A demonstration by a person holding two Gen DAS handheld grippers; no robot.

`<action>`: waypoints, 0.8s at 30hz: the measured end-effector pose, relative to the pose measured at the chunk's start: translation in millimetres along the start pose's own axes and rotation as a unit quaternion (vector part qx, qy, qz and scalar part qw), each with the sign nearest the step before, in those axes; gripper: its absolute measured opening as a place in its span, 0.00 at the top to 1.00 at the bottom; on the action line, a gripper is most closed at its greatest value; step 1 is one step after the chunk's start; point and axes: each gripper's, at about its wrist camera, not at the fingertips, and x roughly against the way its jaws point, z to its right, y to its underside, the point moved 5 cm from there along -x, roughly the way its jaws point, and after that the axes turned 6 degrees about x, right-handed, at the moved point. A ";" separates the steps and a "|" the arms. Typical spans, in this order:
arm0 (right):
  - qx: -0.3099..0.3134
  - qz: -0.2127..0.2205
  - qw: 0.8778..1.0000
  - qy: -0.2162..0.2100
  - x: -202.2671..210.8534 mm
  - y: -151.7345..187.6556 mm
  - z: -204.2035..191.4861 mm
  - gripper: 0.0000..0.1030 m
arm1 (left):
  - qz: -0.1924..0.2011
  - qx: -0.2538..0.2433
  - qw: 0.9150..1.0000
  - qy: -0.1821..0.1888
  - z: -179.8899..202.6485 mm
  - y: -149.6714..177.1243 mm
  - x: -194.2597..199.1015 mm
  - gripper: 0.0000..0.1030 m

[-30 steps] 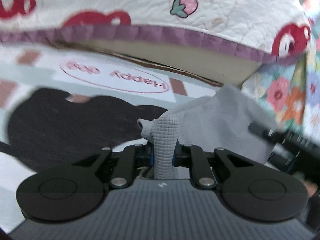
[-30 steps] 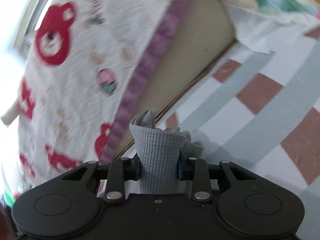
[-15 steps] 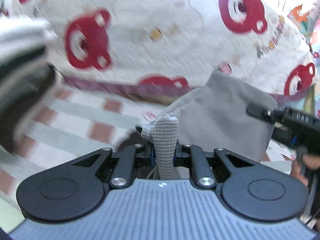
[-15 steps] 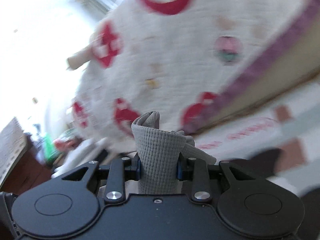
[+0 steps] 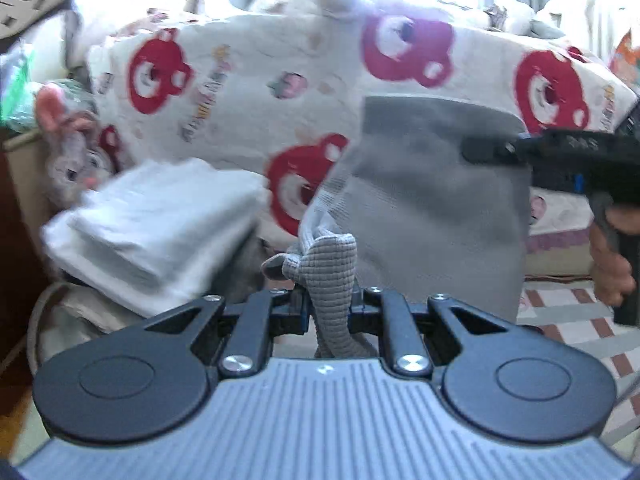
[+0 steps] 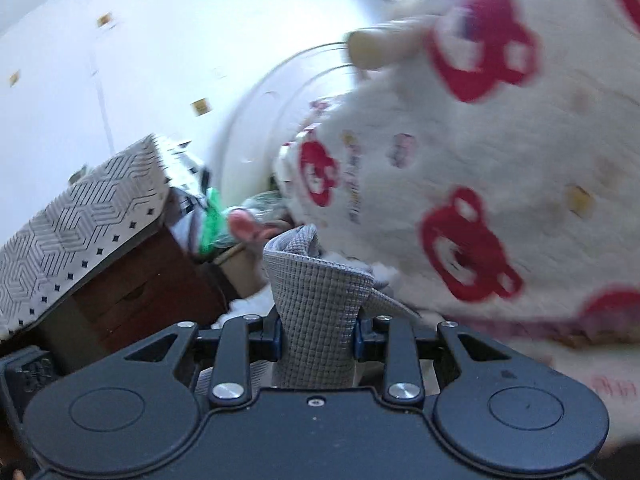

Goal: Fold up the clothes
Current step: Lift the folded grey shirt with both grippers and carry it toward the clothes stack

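Lifted off the floor, my grey garment (image 5: 436, 208) hangs before the bed (image 5: 280, 92), both hand-held grippers (image 5: 329, 312) (image 6: 316, 340) clamping it; next, lay it flat.

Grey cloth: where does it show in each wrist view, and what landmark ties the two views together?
Left wrist: grey cloth hangs centre-right, one corner pinched in the left tool.
Right wrist: a bunched fold at centre, pinched in the right tool.
Shared landmark: the white quilt with red bears.
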 end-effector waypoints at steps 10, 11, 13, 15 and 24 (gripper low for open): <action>0.027 -0.010 0.996 -0.089 -147.1 -72.5 -58.7 0.66 | 0.034 0.001 0.991 -0.127 -127.1 -99.6 -1.0 0.87; 0.026 -0.011 0.995 -0.098 -161.3 -77.7 -61.8 0.66 | 0.035 -0.012 0.989 -0.141 -134.9 -106.8 -5.9 0.86; 0.031 -0.010 0.993 -0.114 -185.7 -82.3 -62.6 0.67 | 0.043 -0.043 0.984 -0.168 -145.1 -120.6 -17.5 0.86; 0.030 -0.010 0.992 -0.119 -210.6 -83.6 -60.5 0.67 | 0.049 -0.046 0.981 -0.184 -156.5 -133.8 -32.7 0.86; -0.026 -0.053 0.992 -0.108 -271.4 -61.8 -14.4 0.66 | 0.035 -0.042 0.980 -0.189 -185.6 -124.0 -116.3 0.86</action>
